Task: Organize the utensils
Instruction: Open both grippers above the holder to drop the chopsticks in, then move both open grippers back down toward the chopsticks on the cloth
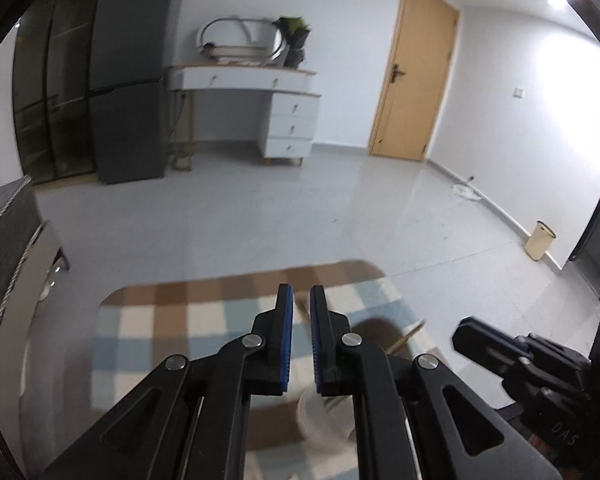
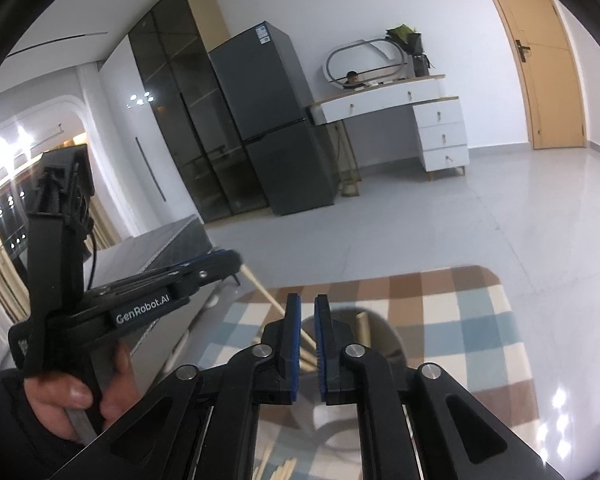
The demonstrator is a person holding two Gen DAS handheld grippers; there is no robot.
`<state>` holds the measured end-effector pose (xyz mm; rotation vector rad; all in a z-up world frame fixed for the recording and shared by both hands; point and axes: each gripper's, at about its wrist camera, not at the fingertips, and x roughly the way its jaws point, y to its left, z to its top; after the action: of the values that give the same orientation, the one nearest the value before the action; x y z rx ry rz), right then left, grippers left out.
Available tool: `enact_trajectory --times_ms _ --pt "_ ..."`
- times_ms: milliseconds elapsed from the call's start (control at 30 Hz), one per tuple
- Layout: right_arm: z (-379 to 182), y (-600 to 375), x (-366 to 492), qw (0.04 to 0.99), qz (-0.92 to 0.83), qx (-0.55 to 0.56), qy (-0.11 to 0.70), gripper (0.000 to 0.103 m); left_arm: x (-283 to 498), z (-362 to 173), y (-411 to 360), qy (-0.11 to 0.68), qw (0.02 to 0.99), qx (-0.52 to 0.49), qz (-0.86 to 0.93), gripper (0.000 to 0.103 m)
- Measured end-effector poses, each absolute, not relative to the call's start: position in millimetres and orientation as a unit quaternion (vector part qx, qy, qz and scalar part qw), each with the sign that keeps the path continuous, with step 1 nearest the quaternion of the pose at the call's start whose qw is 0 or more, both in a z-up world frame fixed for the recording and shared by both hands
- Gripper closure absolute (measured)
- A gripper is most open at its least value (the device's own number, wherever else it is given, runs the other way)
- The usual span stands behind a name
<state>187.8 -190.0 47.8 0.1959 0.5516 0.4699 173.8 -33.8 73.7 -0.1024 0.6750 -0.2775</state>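
Observation:
My left gripper (image 1: 301, 300) is held above a checked tablecloth (image 1: 160, 320); its jaws stand a narrow gap apart with nothing between them. Below it sit a white cup (image 1: 320, 420) and wooden chopsticks (image 1: 408, 336), blurred. My right gripper (image 2: 307, 308) also has a narrow empty gap between its jaws, above a round holder (image 2: 380, 340) on the cloth. A long wooden chopstick (image 2: 268, 296) runs behind the right fingers. The left gripper (image 2: 220, 264) shows at left in the right wrist view, held by a hand. The right gripper (image 1: 466, 336) shows at lower right in the left wrist view.
A grey fridge (image 1: 132, 80), a white dressing desk with drawers (image 1: 260, 92) and a wooden door (image 1: 416, 68) stand at the far wall. A cream bin (image 1: 540, 240) stands by the right wall. A grey sofa edge (image 1: 4, 248) is at left. More chopsticks (image 2: 284, 468) lie at the bottom.

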Motion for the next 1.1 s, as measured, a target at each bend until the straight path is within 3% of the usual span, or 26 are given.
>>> enact_trajectory --times_ms 33,100,133,200,333,400,667,800,1100 --pt "49 -190 181 0.931 0.224 0.095 0.271 0.088 168 76 -32 0.334 0.932 -0.049 -0.128 0.087" --pt "50 -190 171 0.932 0.221 0.101 0.27 0.085 155 81 -30 0.337 0.933 -0.046 -0.115 0.06" --pt "51 -191 163 0.932 0.216 0.105 0.271 0.084 149 83 -27 0.333 0.935 -0.049 -0.11 0.057" --pt "50 -192 151 0.933 0.209 0.112 0.272 0.072 131 92 -23 0.325 0.939 -0.053 -0.096 0.046" --pt "49 -192 123 0.935 0.196 0.116 0.27 0.063 109 96 -10 0.319 0.942 -0.069 -0.075 0.039" --pt "48 -191 109 0.936 0.192 0.118 0.27 0.059 97 99 -8 0.314 0.945 -0.069 -0.061 0.03" --pt "43 -181 70 0.939 0.178 0.114 0.272 0.048 68 98 0 0.307 0.948 -0.073 -0.048 0.025" --pt "38 -176 54 0.941 0.167 0.113 0.271 0.037 51 91 4 0.307 0.948 -0.074 -0.046 0.02" --pt "22 -172 32 0.943 0.147 0.1 0.28 0.032 21 79 16 0.313 0.943 -0.108 -0.044 0.017"
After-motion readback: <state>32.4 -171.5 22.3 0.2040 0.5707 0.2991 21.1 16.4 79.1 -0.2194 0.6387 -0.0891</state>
